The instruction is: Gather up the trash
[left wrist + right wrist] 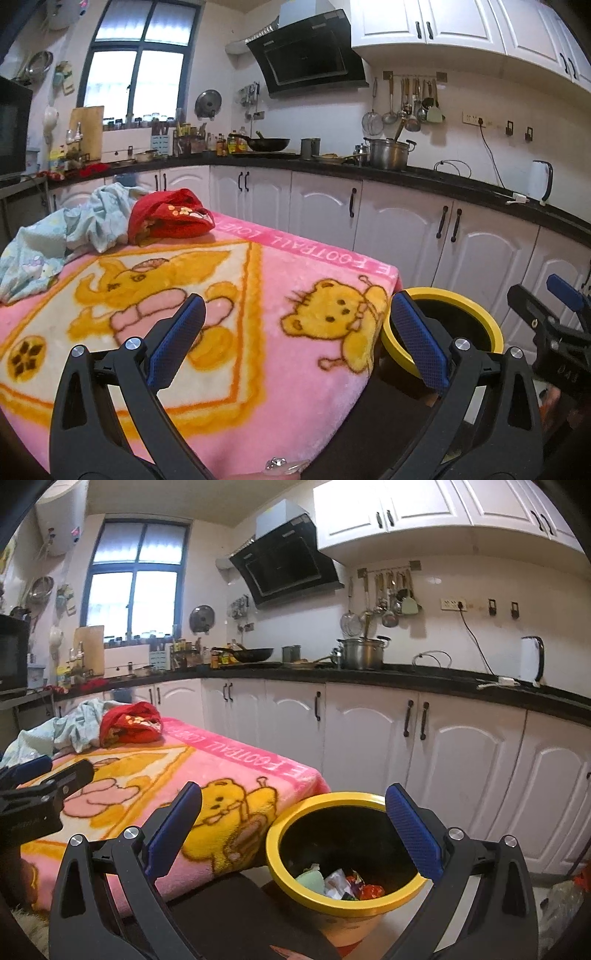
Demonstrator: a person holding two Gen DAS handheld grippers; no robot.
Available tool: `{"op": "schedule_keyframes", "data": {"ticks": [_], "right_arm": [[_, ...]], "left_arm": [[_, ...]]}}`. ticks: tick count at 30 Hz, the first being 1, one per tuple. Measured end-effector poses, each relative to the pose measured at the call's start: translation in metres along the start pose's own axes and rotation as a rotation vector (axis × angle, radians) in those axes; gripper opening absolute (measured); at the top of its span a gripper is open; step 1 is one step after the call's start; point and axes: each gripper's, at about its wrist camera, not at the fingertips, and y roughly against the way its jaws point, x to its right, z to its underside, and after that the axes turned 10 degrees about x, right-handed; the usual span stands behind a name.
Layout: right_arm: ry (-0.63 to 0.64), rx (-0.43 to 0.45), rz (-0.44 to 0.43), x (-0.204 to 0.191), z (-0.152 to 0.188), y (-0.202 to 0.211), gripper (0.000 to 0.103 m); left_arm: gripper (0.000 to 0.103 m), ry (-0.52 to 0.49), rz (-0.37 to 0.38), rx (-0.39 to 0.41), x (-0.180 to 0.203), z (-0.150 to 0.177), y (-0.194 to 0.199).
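Yellow-rimmed bin [345,853] w/ wrappers [341,882] inside, left gripper [295,332] & right gripper [295,827] both released, empty

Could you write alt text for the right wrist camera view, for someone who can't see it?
An open right gripper hovers over a yellow-rimmed bin holding crumpled wrappers, beside a pink cartoon blanket in a kitchen.

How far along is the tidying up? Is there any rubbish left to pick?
Mostly done, it seems. Crumpled wrappers already lie in the yellow-rimmed bin. Nothing is in hand: left gripper and right gripper are both open and empty. On the pink blanket I see only clothes, no loose trash.
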Motion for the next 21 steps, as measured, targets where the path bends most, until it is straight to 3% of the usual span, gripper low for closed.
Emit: {"op": "schedule_keyframes", "data": {"ticks": [21], "right_arm": [[0.002,-0.015,-0.012,-0.0028,0.0021,0.0003,0.097]], "left_arm": [[0.092,0.004,-0.013,0.011,-0.0018,-0.0018,0.0018]]}}
